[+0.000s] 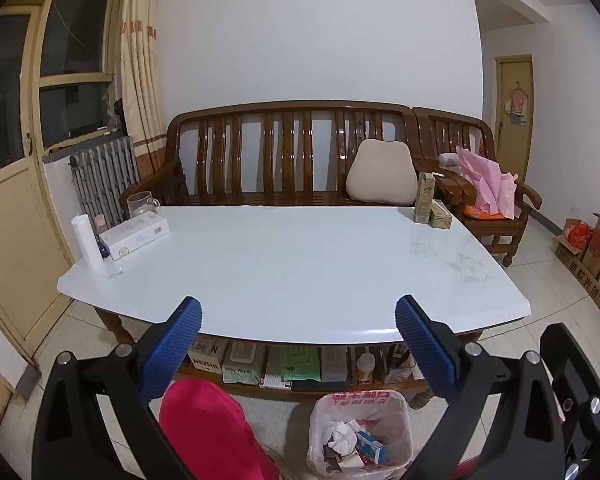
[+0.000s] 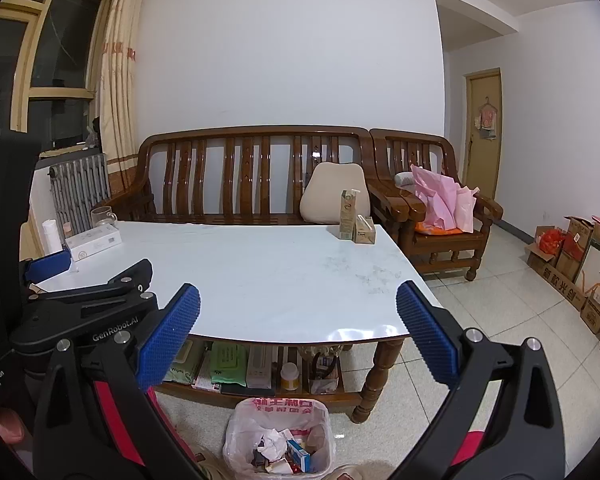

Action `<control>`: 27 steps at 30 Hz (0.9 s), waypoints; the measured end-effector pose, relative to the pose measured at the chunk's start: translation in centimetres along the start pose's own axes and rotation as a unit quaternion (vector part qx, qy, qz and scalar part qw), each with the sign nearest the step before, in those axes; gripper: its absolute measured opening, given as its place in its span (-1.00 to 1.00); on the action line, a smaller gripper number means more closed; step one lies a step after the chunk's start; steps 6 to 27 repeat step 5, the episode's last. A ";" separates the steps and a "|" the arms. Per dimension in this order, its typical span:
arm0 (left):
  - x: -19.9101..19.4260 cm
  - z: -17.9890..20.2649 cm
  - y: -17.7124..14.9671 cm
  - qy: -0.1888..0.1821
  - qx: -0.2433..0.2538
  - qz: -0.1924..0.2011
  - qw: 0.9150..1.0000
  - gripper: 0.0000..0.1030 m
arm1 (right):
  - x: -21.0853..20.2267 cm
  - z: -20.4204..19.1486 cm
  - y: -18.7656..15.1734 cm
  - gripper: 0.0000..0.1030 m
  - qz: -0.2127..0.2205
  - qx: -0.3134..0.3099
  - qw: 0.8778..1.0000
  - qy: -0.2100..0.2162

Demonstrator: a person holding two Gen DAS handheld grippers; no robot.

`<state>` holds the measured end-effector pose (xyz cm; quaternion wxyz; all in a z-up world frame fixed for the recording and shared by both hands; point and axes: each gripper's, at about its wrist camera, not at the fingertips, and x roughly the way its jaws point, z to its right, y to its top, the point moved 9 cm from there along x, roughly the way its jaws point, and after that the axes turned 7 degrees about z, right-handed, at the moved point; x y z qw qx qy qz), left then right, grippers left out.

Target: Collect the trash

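Both my tools are held back from the bench [image 1: 292,264], jaws spread wide and gripping nothing: left tool [image 1: 298,334], right tool [image 2: 298,334]; the lined trash bin [image 2: 278,440] stands on the floor just in front of the bench, already holding crumpled paper and small cartons; the middle of the benchtop is bare, so I judge collecting nearly done; what remains, two cartons [image 1: 432,200] at the far right corner and a white box [image 1: 134,236] with a white tube [image 1: 87,242] at the far left, may not be trash; I should check each before reaching, approach level, and close squarely across a carton's narrow faces.
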<state>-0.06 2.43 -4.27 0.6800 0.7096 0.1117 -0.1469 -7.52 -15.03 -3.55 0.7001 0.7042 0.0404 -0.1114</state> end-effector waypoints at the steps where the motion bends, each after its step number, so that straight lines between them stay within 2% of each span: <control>1: 0.0 -0.1 0.0 0.000 -0.001 0.001 1.000 0.84 | 0.0 0.0 0.0 0.87 0.000 0.000 1.000 0.000; 27: 0.0 0.0 0.0 0.002 0.002 0.002 1.000 0.84 | 0.0 0.0 0.0 0.87 0.000 0.000 1.000 0.000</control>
